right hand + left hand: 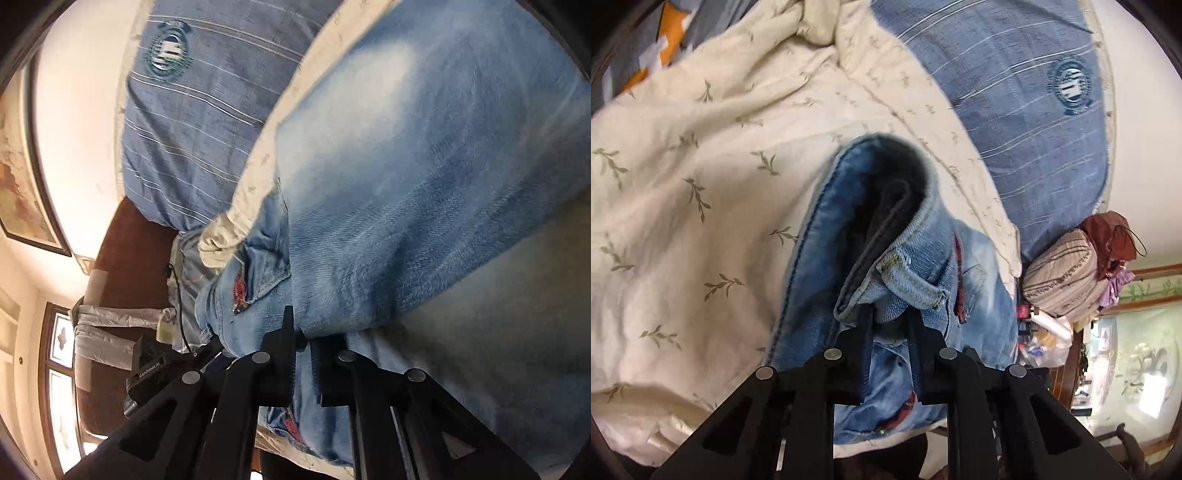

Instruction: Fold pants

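Light blue jeans [827,236] with a red zipper lie on a cream leaf-print quilt [683,192]. My left gripper [888,317] is shut on the jeans' waistband beside a belt loop [912,284], and the waist gapes open beyond it. In the right wrist view the jeans [424,166] fill most of the frame as a broad faded fold. My right gripper [303,332] is shut on the folded denim edge, next to the red zipper [239,288].
A blue striped pillow [1015,92] with a round emblem lies past the quilt; it also shows in the right wrist view [192,122]. A bundle of clothes and bags [1071,273] sits by the bed edge. A dark wooden headboard [125,258] and a window [62,369] are at left.
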A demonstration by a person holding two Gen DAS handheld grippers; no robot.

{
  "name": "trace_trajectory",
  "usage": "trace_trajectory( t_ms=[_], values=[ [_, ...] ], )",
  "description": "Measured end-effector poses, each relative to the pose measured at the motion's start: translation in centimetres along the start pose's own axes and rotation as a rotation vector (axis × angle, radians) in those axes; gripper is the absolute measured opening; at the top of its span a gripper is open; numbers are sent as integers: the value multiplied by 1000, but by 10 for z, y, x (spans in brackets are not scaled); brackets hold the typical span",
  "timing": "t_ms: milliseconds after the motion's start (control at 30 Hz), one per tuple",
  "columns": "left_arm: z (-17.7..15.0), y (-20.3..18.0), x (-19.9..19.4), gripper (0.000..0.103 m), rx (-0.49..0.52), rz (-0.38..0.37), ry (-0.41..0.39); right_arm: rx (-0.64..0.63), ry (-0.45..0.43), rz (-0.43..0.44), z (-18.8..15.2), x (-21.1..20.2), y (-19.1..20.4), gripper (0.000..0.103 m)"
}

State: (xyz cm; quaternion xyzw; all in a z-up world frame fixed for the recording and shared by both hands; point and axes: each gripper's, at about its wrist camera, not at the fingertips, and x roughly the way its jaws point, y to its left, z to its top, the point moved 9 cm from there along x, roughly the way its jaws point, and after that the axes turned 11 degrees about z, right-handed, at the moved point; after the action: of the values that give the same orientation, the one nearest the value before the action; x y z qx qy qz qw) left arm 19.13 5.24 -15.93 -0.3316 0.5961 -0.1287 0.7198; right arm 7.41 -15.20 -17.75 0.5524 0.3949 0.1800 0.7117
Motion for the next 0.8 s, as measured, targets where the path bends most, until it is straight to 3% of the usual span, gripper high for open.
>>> trace_trajectory(
  t_ms=[267, 467, 567, 667, 800],
  values=[
    [-57, 3, -46, 15, 111, -8, -10, -88, 6, 23, -32, -41, 36, 7],
    [-96, 46, -38, 16, 110, 77, 50, -47, 96, -61, -87, -49, -5, 10],
    [-101, 50, -21, 16, 93, 102, 92, 22, 104, -78, -90, -44, -29, 10],
    [-99, 43, -23, 17, 113, 104, 80, 22, 110, -91, -89, -45, -33, 13],
    [-101, 27, -47, 18, 200, 46, 35, -17, 67, -105, -81, -65, -24, 41]
  ],
)
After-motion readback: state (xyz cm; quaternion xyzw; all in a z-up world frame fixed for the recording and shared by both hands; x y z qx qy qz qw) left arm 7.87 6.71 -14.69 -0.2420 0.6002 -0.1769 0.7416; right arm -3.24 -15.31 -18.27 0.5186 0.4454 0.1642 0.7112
